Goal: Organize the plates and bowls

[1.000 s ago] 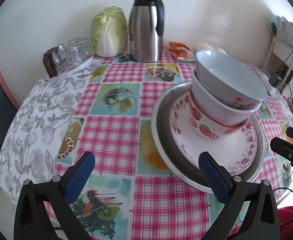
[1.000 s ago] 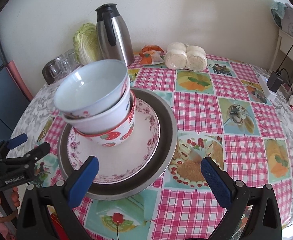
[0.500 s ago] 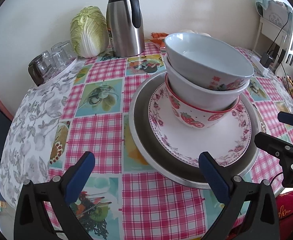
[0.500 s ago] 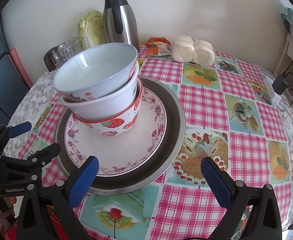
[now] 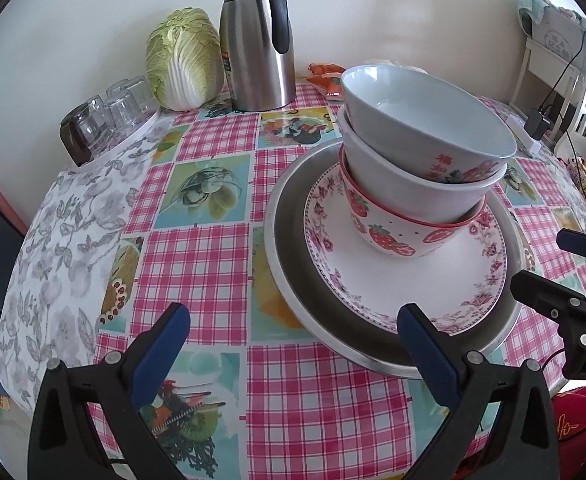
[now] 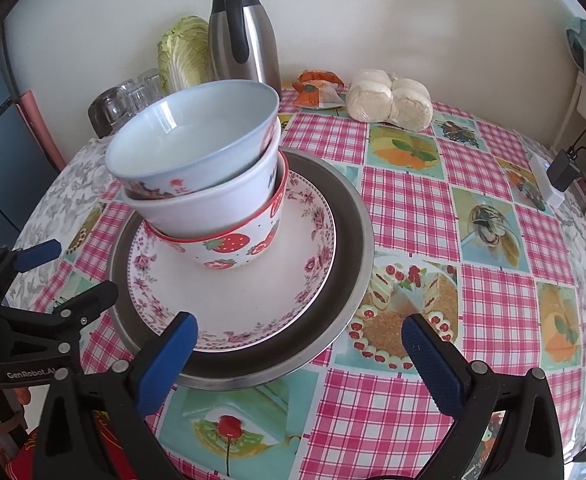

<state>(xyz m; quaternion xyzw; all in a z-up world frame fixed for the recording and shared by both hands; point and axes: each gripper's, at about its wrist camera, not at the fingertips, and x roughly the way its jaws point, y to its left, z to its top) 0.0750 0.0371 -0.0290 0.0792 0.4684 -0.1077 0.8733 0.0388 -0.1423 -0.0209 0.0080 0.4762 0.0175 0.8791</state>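
Three nested bowls form a leaning stack: a white bowl (image 5: 425, 120) (image 6: 197, 132) on top, a plain white one under it, and a strawberry bowl (image 5: 397, 224) (image 6: 233, 244) at the bottom. They stand on a floral plate (image 5: 413, 280) (image 6: 253, 292) inside a round metal tray (image 5: 289, 272) (image 6: 353, 240). My left gripper (image 5: 293, 344) is open, just short of the tray's near-left rim. My right gripper (image 6: 301, 352) is open too, at the tray's near-right rim. Neither holds anything. Each gripper shows at the edge of the other's view.
A steel thermos jug (image 5: 259, 40) (image 6: 241, 28), a cabbage (image 5: 183, 60) and upturned glasses (image 5: 109, 116) stand at the back of the checked tablecloth (image 5: 197, 264). Bagged buns (image 6: 389, 98) and an orange packet (image 6: 317, 88) lie far right. A charger and cable (image 6: 561, 172) sit at the right edge.
Both grippers have shifted around the stack, so the tray and bowls sit more centred and closer in both views. Both stayed open. The dishes have not moved on the table.
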